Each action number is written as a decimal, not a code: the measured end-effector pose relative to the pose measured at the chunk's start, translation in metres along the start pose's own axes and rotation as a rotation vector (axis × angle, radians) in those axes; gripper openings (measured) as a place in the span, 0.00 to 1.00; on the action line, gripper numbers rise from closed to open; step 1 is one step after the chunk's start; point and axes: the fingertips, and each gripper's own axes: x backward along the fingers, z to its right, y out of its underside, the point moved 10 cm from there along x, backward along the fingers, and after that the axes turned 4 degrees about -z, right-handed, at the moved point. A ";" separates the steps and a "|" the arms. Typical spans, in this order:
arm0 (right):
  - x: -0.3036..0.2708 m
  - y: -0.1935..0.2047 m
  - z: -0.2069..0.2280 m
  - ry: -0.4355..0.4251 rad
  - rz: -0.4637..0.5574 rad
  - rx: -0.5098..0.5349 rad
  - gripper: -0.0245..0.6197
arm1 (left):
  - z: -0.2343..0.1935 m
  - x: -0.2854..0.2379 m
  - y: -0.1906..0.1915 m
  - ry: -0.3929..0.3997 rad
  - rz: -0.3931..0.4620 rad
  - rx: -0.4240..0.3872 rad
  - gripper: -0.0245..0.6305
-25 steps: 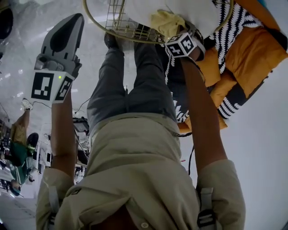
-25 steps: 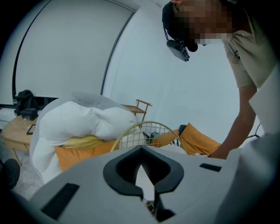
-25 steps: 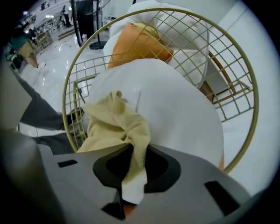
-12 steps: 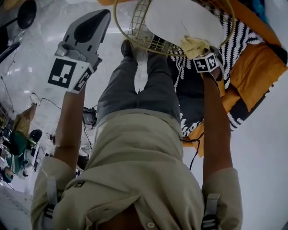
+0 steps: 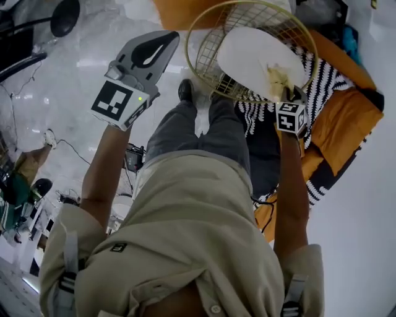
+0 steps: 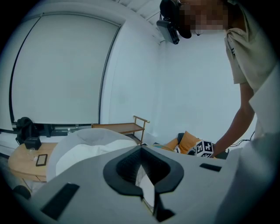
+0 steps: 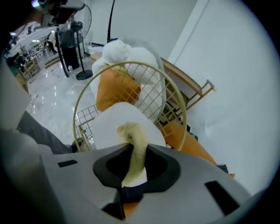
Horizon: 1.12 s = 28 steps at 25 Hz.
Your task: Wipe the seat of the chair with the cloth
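Observation:
The chair is a gold wire frame [image 5: 210,43] with a round white seat cushion [image 5: 247,49]. A pale yellow cloth [image 5: 275,77] lies bunched on the seat's near right part. My right gripper [image 5: 286,98] is shut on the cloth, tips down at the cushion. In the right gripper view the cloth [image 7: 133,135] hangs pinched between the jaws of the right gripper [image 7: 133,151], over the seat [image 7: 107,127] and in front of the wire back [image 7: 131,78]. My left gripper [image 5: 151,52] is held up at the left, off the chair, shut and empty; in its own view the left gripper [image 6: 141,151] points at a wall.
Orange cushions and a black-and-white zigzag blanket [image 5: 337,124] lie right of the chair. An orange cushion [image 7: 116,89] and a white beanbag [image 7: 127,52] sit behind the chair back. A wooden rack [image 7: 192,87] stands by the wall, a floor fan [image 5: 62,15] at far left.
My right gripper has slid the cloth from the seat's near edge farther onto the cushion. The left gripper has swung right and upward in view.

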 end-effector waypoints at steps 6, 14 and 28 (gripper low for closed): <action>0.089 -0.034 0.003 0.037 0.189 -0.051 0.15 | 0.010 0.039 -0.036 0.011 0.069 -0.035 0.06; 0.226 -0.061 0.010 0.101 0.464 -0.111 0.15 | 0.037 0.102 -0.069 0.059 0.116 -0.058 0.06; 0.443 -0.064 0.016 0.129 0.848 -0.264 0.13 | 0.070 0.186 -0.126 0.091 0.244 -0.235 0.06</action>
